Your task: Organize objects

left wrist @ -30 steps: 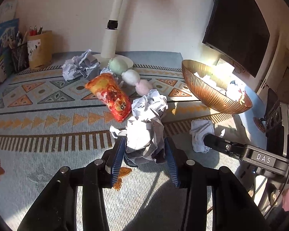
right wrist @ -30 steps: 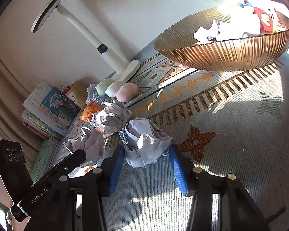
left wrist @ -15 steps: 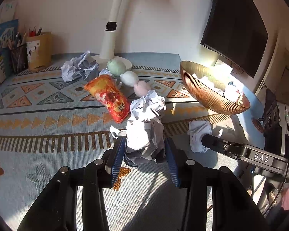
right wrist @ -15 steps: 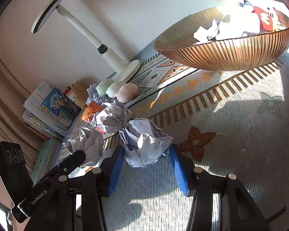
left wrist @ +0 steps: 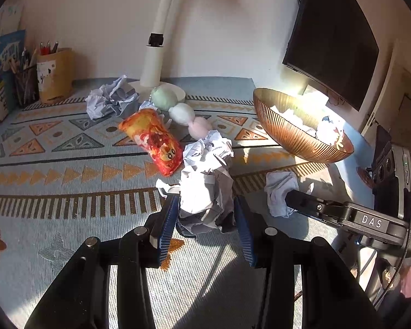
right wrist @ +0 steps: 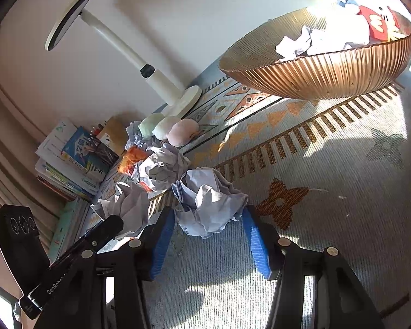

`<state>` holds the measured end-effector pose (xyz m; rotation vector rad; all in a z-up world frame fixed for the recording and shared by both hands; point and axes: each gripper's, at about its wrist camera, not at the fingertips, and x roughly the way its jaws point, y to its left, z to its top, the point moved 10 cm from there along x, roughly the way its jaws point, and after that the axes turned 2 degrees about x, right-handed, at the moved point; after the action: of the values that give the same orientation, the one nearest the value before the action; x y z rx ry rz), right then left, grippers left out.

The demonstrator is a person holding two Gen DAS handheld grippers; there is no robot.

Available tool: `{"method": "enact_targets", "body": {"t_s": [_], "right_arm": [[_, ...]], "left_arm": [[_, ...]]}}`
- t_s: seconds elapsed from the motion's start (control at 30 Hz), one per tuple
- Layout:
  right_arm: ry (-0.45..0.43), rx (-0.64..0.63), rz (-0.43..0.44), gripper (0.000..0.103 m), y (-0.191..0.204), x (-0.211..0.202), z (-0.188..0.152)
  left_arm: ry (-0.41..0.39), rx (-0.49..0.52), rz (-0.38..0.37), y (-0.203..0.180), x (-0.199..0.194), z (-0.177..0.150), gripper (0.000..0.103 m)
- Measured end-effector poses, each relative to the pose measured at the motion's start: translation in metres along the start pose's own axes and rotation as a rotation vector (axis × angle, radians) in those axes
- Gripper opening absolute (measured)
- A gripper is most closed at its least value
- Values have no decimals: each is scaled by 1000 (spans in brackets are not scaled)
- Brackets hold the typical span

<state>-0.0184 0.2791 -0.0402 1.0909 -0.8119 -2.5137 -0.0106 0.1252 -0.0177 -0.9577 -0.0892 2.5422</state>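
My left gripper [left wrist: 205, 213] is shut on a crumpled white paper ball [left wrist: 205, 200] just above the patterned rug [left wrist: 54, 170]. My right gripper [right wrist: 209, 216] has another crumpled paper ball [right wrist: 208, 203] between its blue pads. Its jaws are opening, and the paper still touches both pad tips. The two grippers sit side by side: the right one [left wrist: 301, 200] shows at the right of the left wrist view, the left one [right wrist: 104, 230] at the lower left of the right wrist view. A ribbed copper bowl [right wrist: 315, 74] holding paper scraps and a red-and-white toy stands beyond.
Two more paper balls [left wrist: 111, 98] [left wrist: 208, 150], an orange snack bag [left wrist: 153, 139] and three pastel plush balls [left wrist: 182, 113] lie on the rug. A white lamp base [right wrist: 189, 98], a pencil cup [left wrist: 54, 75], stacked books [right wrist: 68, 159] and a dark monitor [left wrist: 331, 38] line the edges.
The right gripper's pads have spread slightly apart around its paper ball. The left gripper and its paper ball have not moved.
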Motion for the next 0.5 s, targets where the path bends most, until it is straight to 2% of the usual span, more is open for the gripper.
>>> {"method": "enact_targets", "body": {"t_s": [0.2, 0.3, 0.4, 0.43, 0.5], "right_arm": [[4, -12, -4, 55, 2, 1, -1], [21, -43, -33, 55, 4, 1, -2], [23, -136, -136, 60, 6, -5, -3], [2, -176, -180, 66, 5, -11, -1], [-50, -254, -273, 69, 4, -24, 9]], "left_arm": [[-5, 8, 2, -2, -1, 0, 40], [-3, 10, 3, -2, -1, 0, 40], [4, 8, -1, -3, 0, -1, 40], [6, 8, -4, -3, 0, -1, 40], [11, 13, -11, -4, 1, -1, 40]]}}
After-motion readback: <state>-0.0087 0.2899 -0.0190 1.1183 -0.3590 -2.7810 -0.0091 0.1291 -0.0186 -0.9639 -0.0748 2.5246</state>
